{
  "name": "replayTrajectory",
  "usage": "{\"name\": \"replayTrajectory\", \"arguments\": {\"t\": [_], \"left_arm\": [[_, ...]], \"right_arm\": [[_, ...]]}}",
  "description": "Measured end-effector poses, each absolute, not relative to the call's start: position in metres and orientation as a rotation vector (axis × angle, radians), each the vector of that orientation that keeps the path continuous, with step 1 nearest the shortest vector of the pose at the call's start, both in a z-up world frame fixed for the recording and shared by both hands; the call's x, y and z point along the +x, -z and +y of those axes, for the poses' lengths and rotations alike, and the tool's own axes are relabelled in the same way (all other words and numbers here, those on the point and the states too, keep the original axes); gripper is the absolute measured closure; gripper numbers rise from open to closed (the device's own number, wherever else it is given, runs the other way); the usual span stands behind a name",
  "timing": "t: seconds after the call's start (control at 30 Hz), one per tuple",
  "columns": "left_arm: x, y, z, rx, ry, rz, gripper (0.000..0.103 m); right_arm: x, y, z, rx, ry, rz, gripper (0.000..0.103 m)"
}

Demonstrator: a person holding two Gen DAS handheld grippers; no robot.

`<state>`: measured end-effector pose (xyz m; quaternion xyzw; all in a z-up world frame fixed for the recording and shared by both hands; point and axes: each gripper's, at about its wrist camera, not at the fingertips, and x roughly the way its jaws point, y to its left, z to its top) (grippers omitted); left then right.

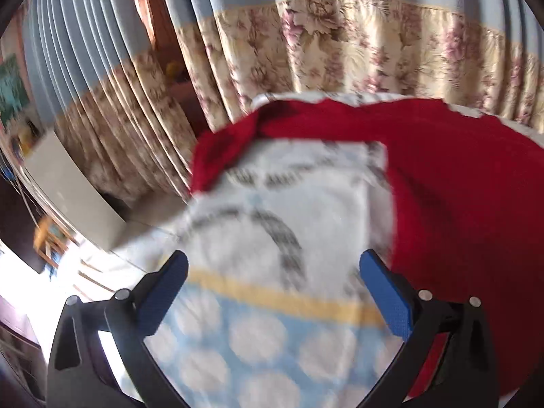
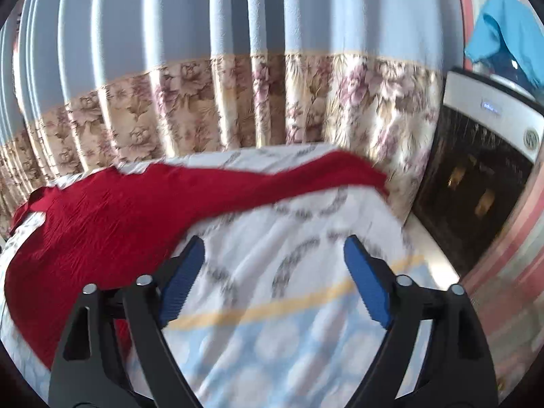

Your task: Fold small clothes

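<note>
The left gripper (image 1: 273, 272) stands spread wide with nothing between its blue pads (image 1: 386, 292); it hangs over the patterned cloth (image 1: 272, 210) that covers the work surface. The right gripper (image 2: 273, 258) is likewise parted, empty, above the same cloth (image 2: 306, 224).

The red garment (image 1: 459, 187) is the landmark here. In the left view it lies flat on the cloth to the right of the gripper and arcs along the far edge, one end draping over the far left corner. In the right view the red garment (image 2: 102, 217) fills the left side and sends a long narrow part along the far edge to the far right corner, where its tip seems to hang just past the edge, though blur makes that uncertain. Neither gripper touches it.

Nearer than the garment, the cloth shows grey arcs on white, then a yellow band and a pale blue field with white circles; this stretch is bare. Just behind the garment hangs a curtain (image 2: 238, 68), blue above and floral below, close against the far edge. Right of the garment's tip stands a dark-fronted appliance with a white top panel (image 2: 476, 176), with a blue cloth (image 2: 506, 30) above it. Left of the garment, beyond the surface's edge, pale floor lies open.
</note>
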<state>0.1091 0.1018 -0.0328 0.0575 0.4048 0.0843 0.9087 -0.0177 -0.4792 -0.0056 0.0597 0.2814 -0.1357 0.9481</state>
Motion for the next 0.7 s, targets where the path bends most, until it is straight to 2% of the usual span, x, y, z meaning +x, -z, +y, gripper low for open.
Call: {"name": "replayTrajectory", "arguments": {"t": [0.17,0.33,0.53,0.7], "left_arm": [[0.064,0.026,0.09,0.028,-0.154,0.788,0.002],[0.051,0.006,0.077,-0.033,-0.135,0.727,0.002],[0.071,-0.012,0.055,-0.09,-0.144,0.68,0.002],[0.106,-0.01,0.019,-0.034,-0.158,0.676,0.002]], "right_arm": [[-0.034,0.03,-0.505,0.142,0.378,0.6,0.016],[-0.03,0.037,-0.572,0.265,0.425,0.6,0.016],[0.019,0.04,-0.642,0.375,0.455,0.581,0.017],[0.069,0.051,-0.68,0.293,0.497,0.615,0.023]]}}
